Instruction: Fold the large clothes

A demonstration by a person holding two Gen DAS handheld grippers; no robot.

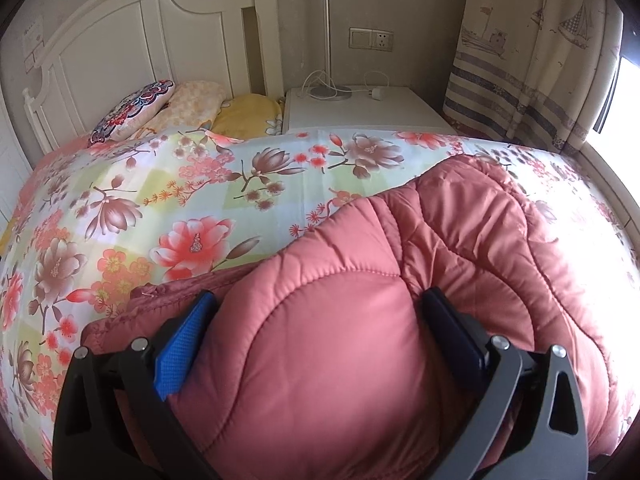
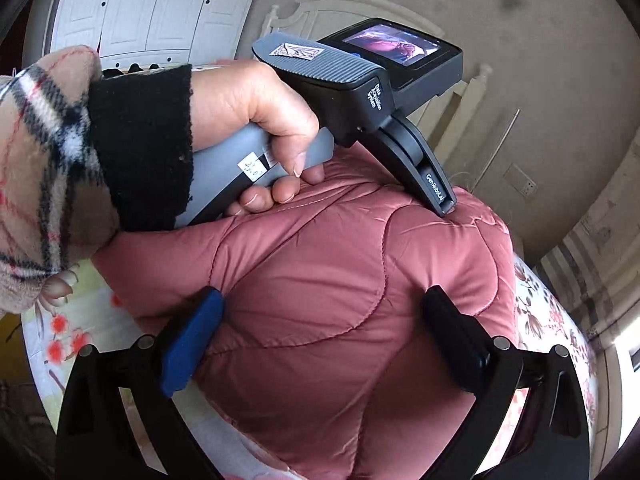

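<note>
My bed (image 1: pixel 168 200), under its flowered sheet, fills most of both views, with the white headboard (image 1: pixel 132 52) behind it. On the sheet lies the big pink quilted coat (image 1: pixel 340 352), bunched into a puffy mound close under both cameras, one part of it reaching toward the curtain (image 1: pixel 532 52) side of the bed.

My left hand-held gripper (image 1: pixel 320 344) has its jaws spread wide, and the mound bulges up between the blue pad (image 1: pixel 184 348) and the dark one; I cannot tell if the pads press the fabric. From the right wrist I see my left hand (image 2: pixel 256 120) wrapped round that tool's grey handle, a plaid sleeve (image 2: pixel 44 176) behind it, and one finger tip pushed into the coat.

My right hand-held gripper (image 2: pixel 324 344) is spread as wide too, the coat swelling between its pads.

Pillows (image 1: pixel 168 108) lie by the headboard; a white nightstand (image 1: pixel 360 112) beside the bed carries a lamp base (image 1: pixel 330 92) and a charger (image 1: pixel 376 94).
</note>
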